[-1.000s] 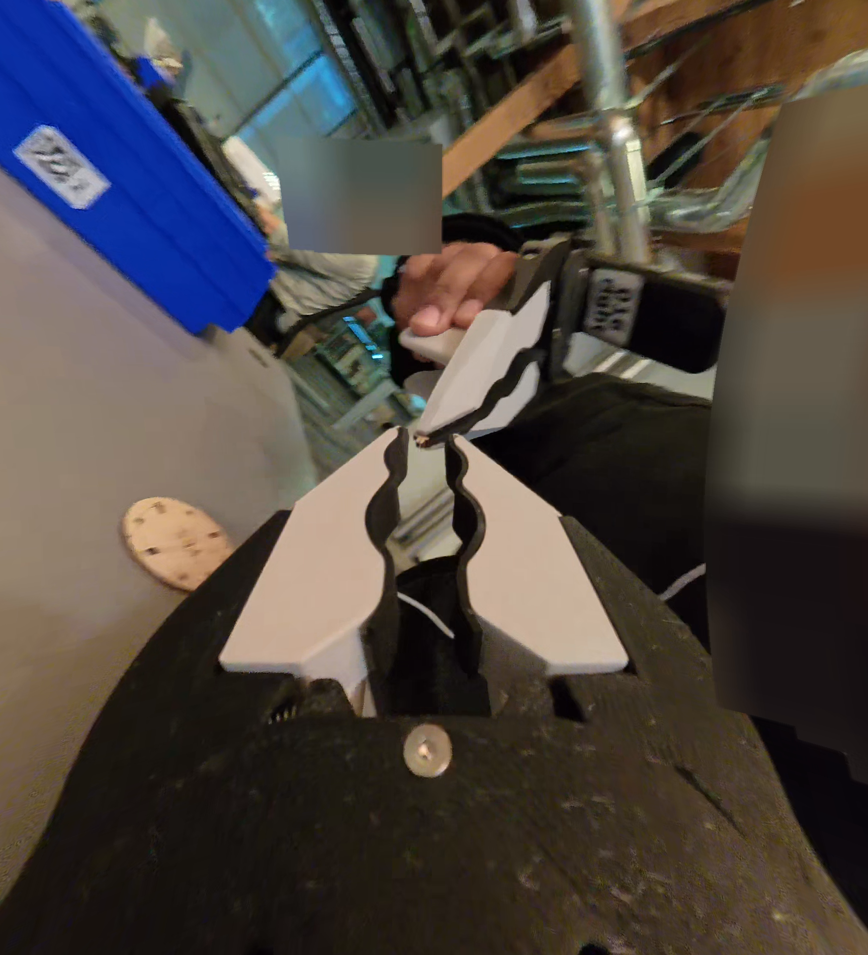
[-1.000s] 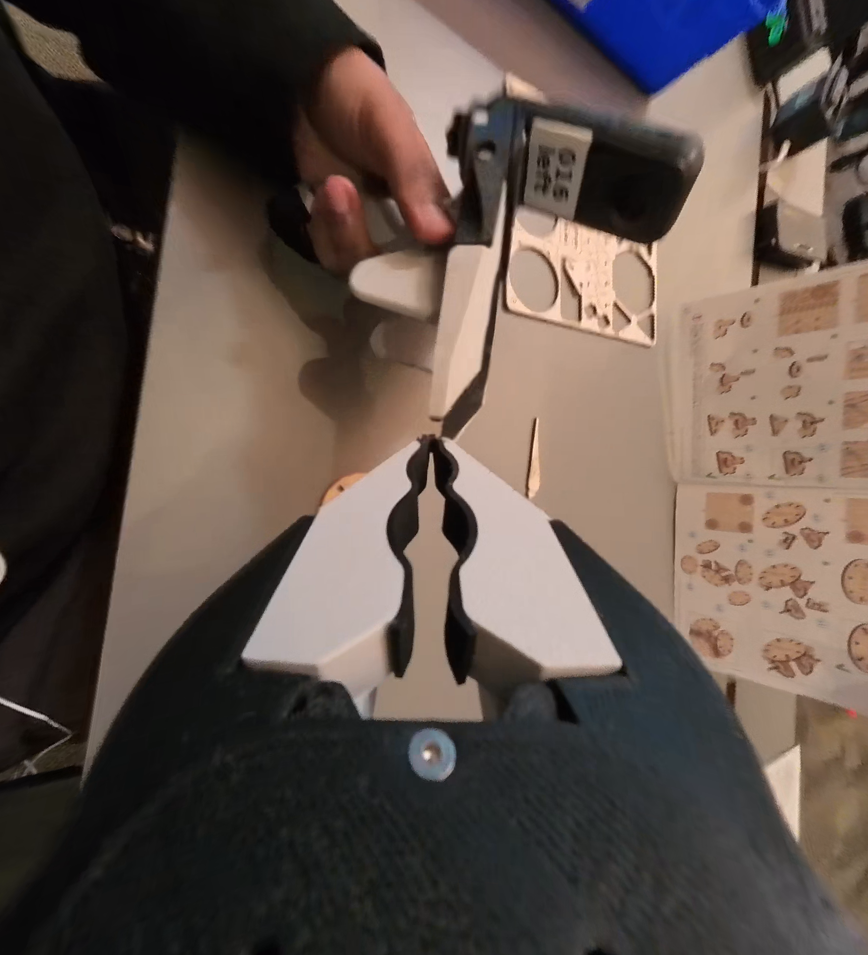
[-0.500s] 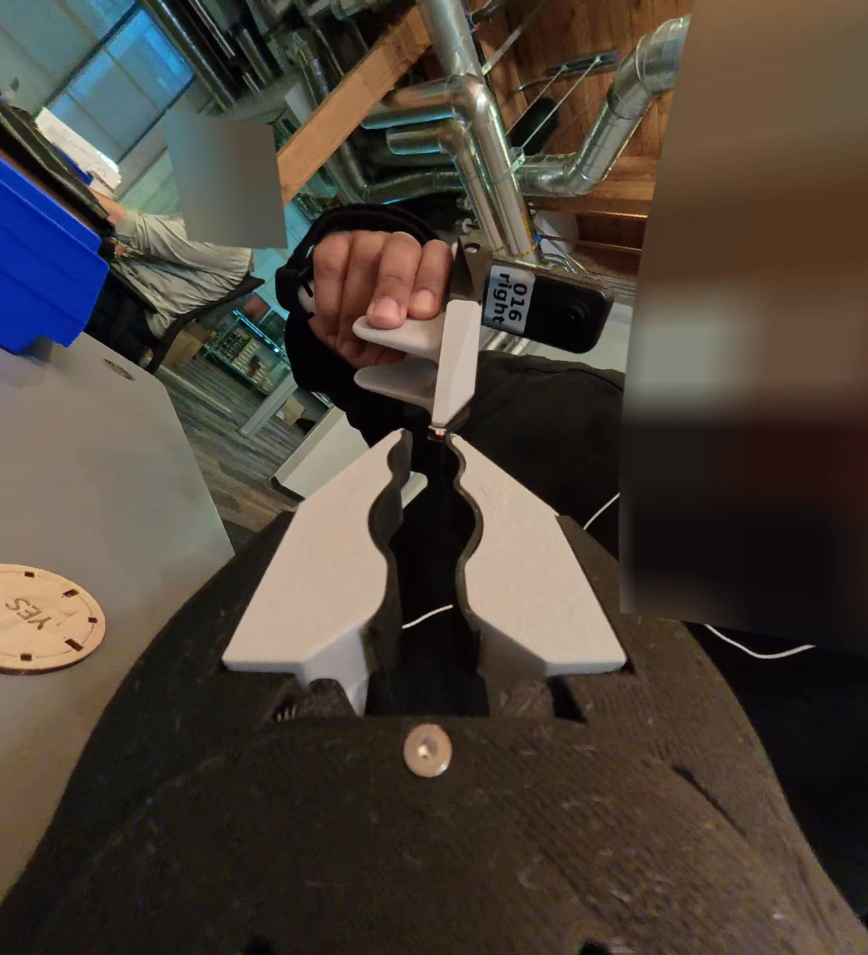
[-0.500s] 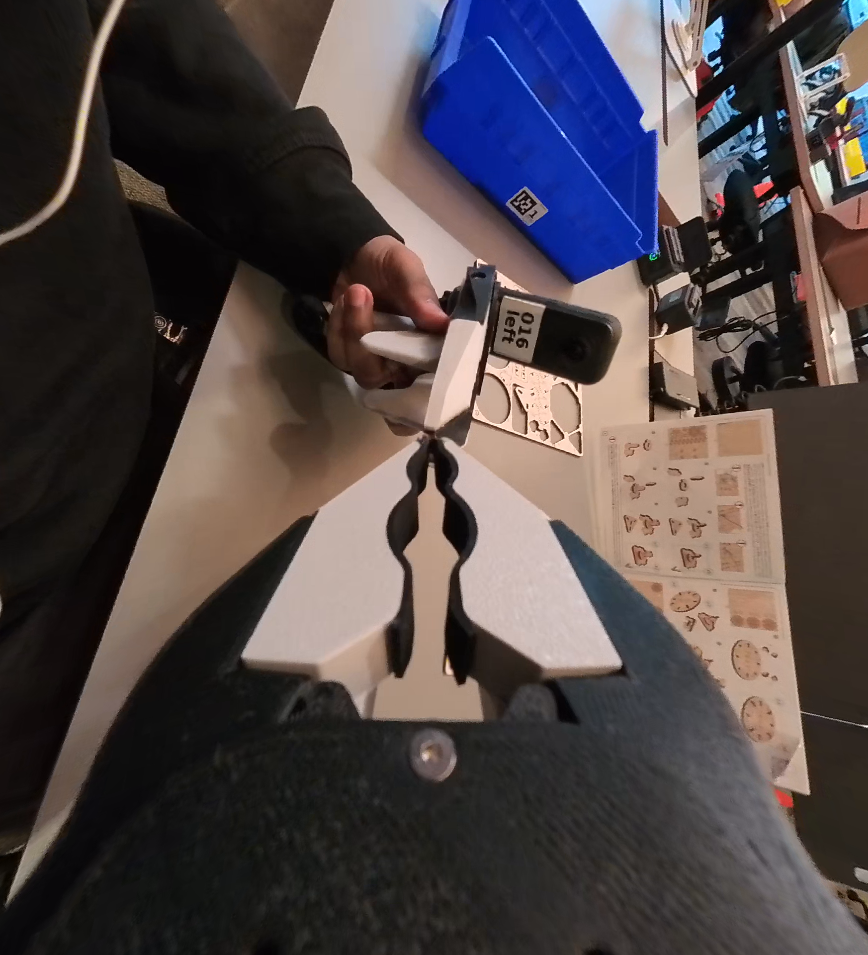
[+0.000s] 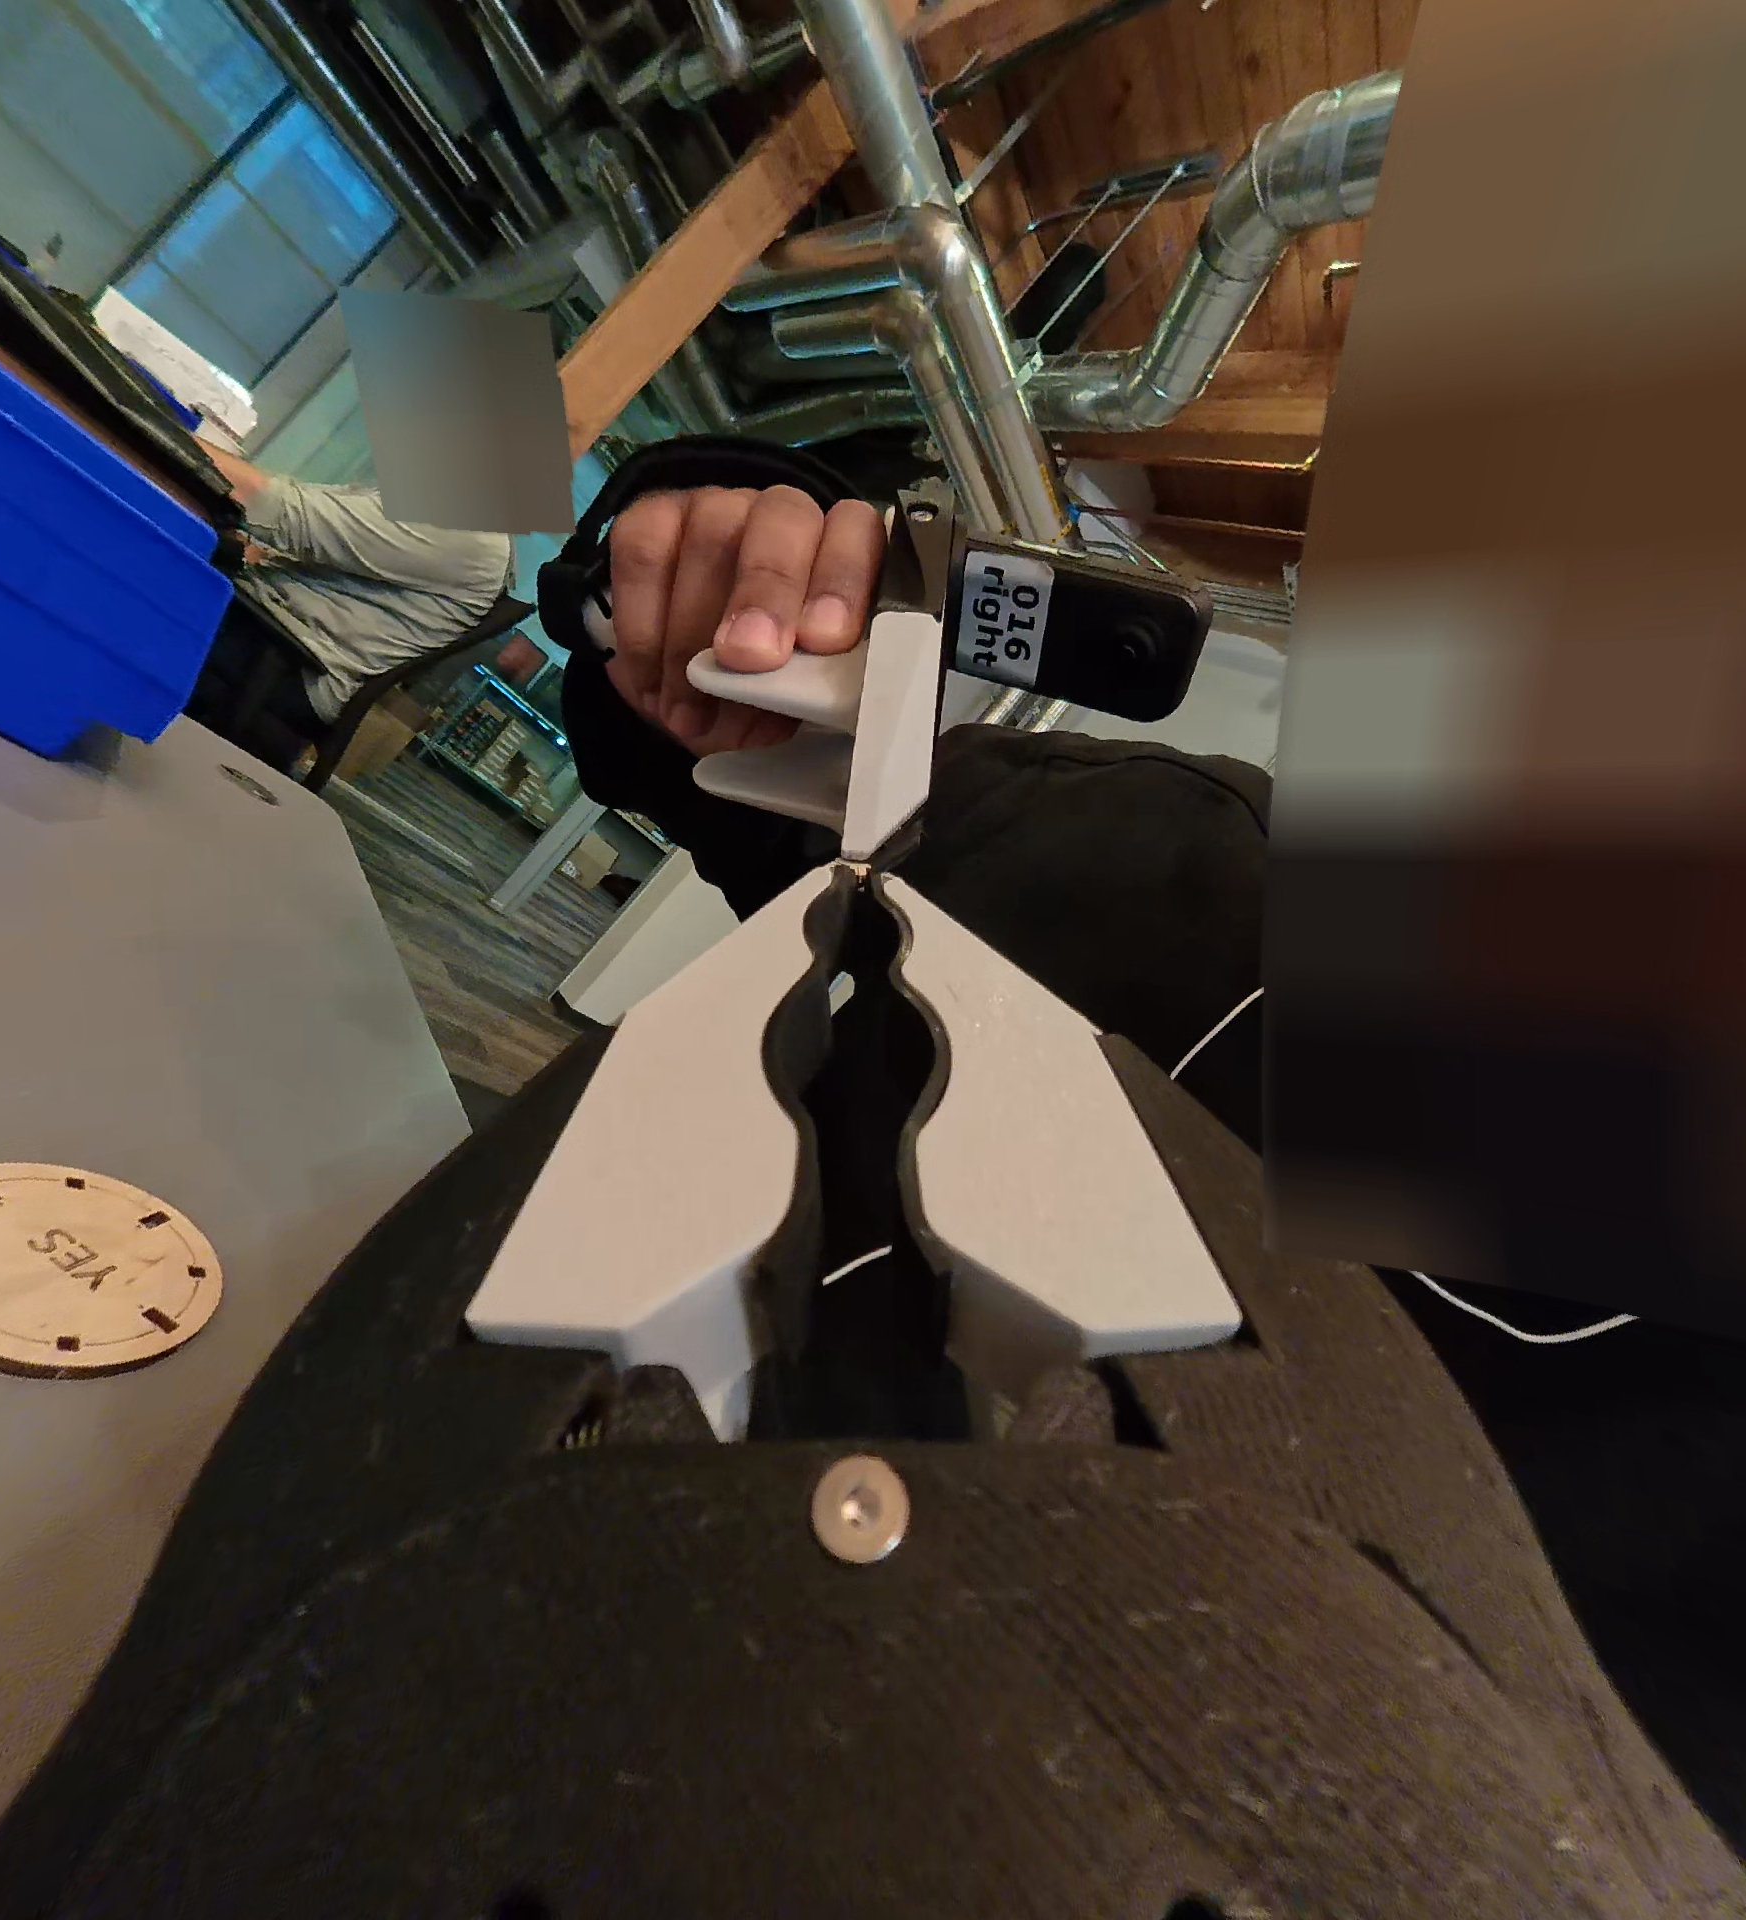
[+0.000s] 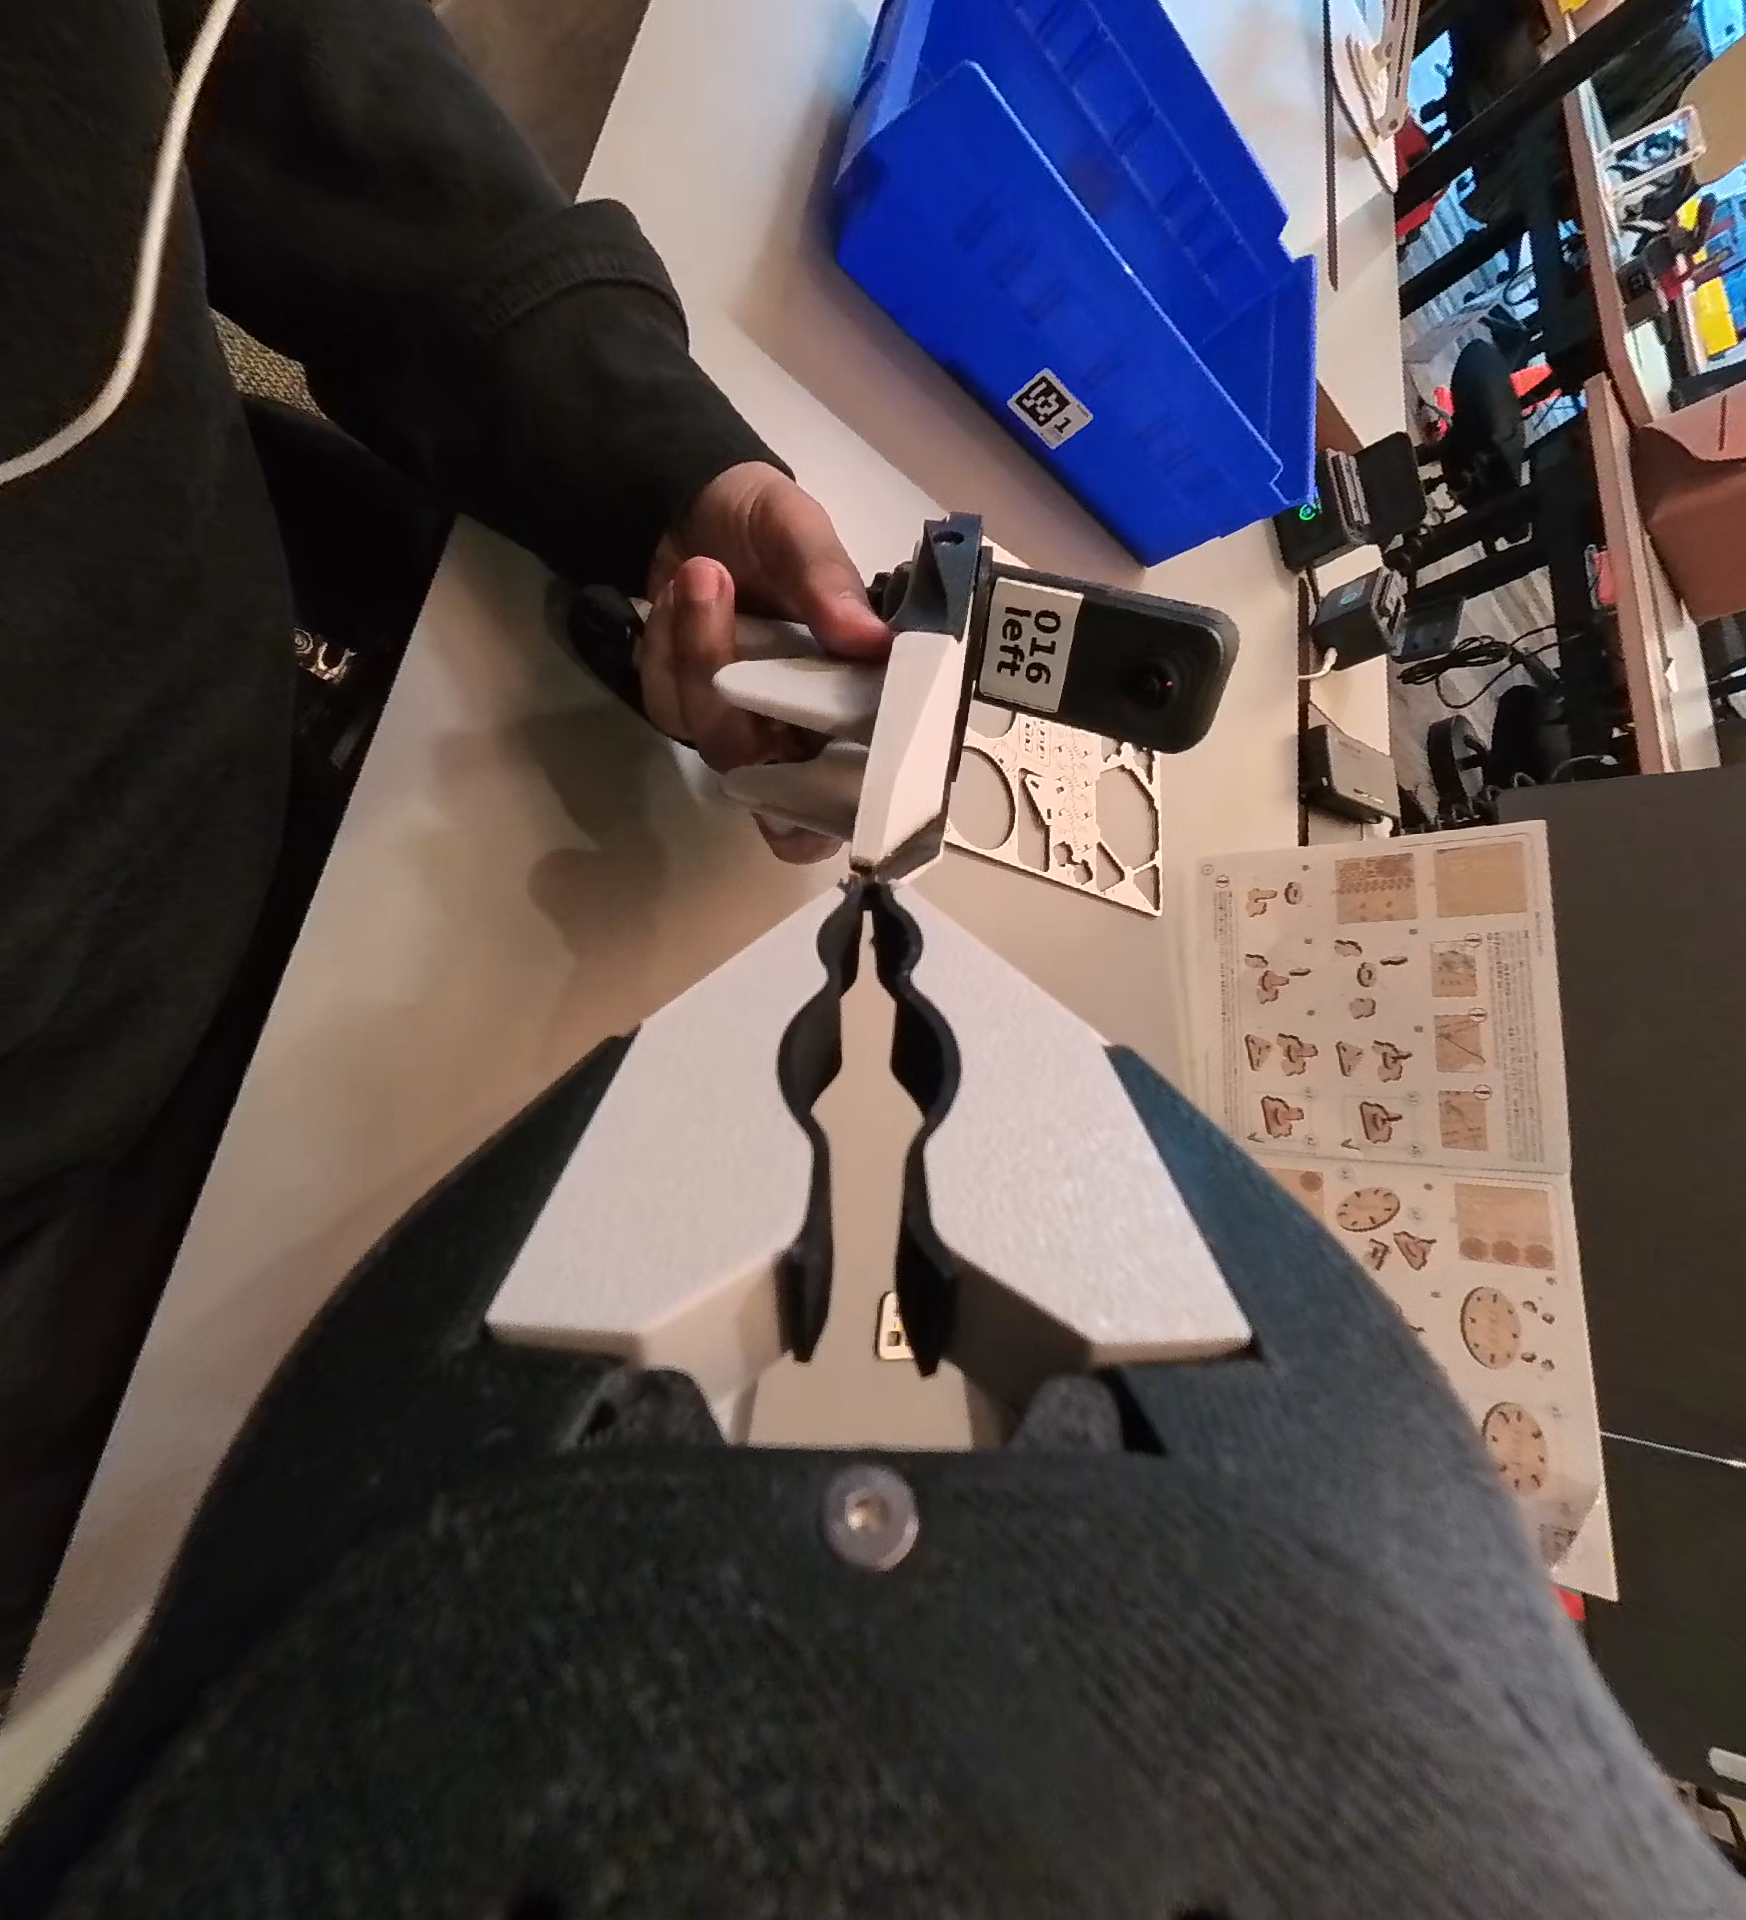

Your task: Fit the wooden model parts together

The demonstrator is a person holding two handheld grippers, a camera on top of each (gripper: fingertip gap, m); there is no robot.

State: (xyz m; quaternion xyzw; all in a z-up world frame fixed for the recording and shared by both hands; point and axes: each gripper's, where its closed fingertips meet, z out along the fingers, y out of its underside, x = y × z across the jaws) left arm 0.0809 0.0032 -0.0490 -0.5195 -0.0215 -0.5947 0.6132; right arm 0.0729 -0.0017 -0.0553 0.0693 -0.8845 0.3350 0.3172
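Small pale piece (image 5: 856, 869): a tiny chip held in the air between the two gripper tips, above the table (image 6: 495, 935) edge nearest the person.
Left gripper (image 5: 856, 885): jaws drawn narrow, tips pinching the chip.
Right gripper (image 6: 864, 906): jaws closed, tips on the same chip from the opposite side.
Handling: judged very light, thin, stiff and easy to snap or drop; grip at the fingertips only, with little force.
Near the edge: wooden disc (image 5: 58, 1268).
Mid-table: cut-out sheet (image 6: 1087, 831), instruction leaflet (image 6: 1368, 1039).
Far edge: blue bin (image 6: 1056, 260).
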